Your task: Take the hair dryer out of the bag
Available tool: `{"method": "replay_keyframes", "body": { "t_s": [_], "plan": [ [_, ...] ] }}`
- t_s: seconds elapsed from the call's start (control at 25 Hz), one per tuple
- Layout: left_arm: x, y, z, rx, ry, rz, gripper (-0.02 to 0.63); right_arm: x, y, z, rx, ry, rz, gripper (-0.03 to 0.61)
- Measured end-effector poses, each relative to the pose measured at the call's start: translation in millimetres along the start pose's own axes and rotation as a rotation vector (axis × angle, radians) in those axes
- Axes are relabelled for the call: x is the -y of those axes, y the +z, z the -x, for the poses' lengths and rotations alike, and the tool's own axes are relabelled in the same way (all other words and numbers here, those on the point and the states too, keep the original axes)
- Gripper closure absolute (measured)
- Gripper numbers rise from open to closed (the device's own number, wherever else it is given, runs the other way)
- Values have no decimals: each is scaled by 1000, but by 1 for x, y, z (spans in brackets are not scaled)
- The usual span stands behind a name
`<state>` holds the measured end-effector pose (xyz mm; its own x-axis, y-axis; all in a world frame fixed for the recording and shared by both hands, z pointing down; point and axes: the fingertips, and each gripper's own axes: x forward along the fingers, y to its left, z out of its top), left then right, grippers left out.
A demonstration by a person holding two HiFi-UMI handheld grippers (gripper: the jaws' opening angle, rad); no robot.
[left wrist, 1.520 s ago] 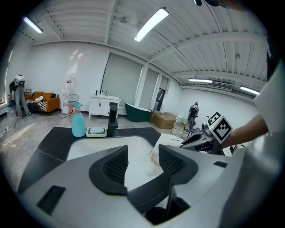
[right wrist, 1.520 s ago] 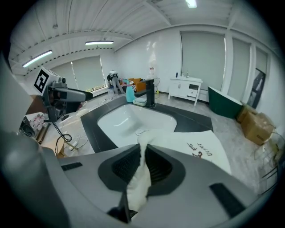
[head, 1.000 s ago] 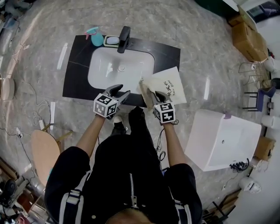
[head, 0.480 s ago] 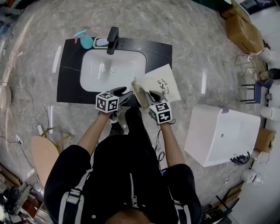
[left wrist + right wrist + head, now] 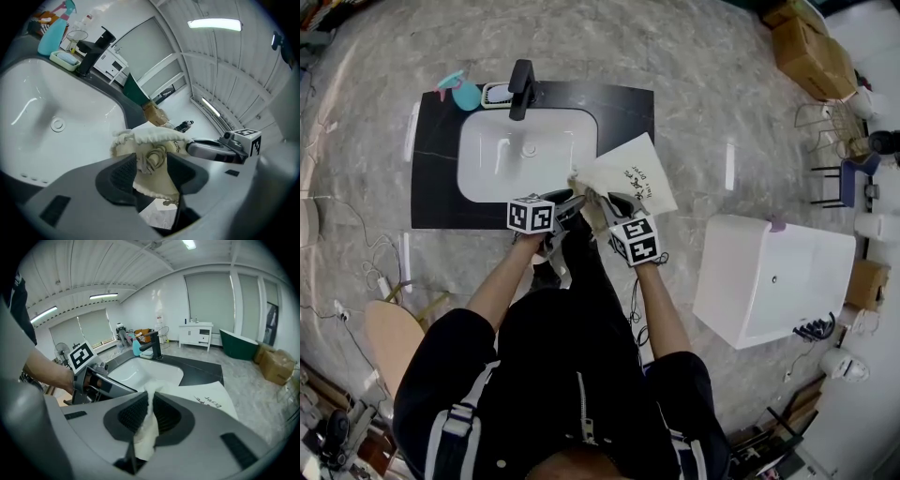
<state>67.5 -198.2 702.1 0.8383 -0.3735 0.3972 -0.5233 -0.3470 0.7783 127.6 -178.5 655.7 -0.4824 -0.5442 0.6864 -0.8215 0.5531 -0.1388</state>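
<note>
A cream cloth bag with black writing lies on the black countertop, to the right of the sink. No hair dryer shows; the bag hides whatever is inside. My right gripper is shut on the bag's near edge, and a fold of cloth is pinched between its pads. My left gripper has come in from the left and stands open. The bag's gathered mouth and drawstring sit between its jaws. The right gripper shows just beyond the bag in the left gripper view.
A white sink basin takes up the counter's middle. A black faucet, a soap dish and a teal spray bottle stand behind it. On the floor are a white cabinet at right, cardboard boxes and a wooden stool.
My left gripper has moved right and rolled, coming up to the bag's mouth beside the right gripper. The right gripper has kept its hold on the bag.
</note>
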Motion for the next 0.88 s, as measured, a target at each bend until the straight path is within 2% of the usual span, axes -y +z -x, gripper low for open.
{"method": "replay_keyframes", "body": {
  "t_s": [0.2, 0.28, 0.64, 0.88],
  "plan": [
    [-5, -6, -13, -14, 6, 28, 390, 2, 2, 4, 1, 11, -7, 531],
    [-11, -7, -16, -14, 24, 41, 408, 2, 2, 4, 0, 14, -10, 531],
    [-18, -23, -38, -63, 15, 150, 425, 4, 1, 7, 2, 9, -22, 531],
    [-21, -25, -44, -61, 25, 197, 499, 5, 0, 7, 3, 2, -30, 531]
  ]
}}
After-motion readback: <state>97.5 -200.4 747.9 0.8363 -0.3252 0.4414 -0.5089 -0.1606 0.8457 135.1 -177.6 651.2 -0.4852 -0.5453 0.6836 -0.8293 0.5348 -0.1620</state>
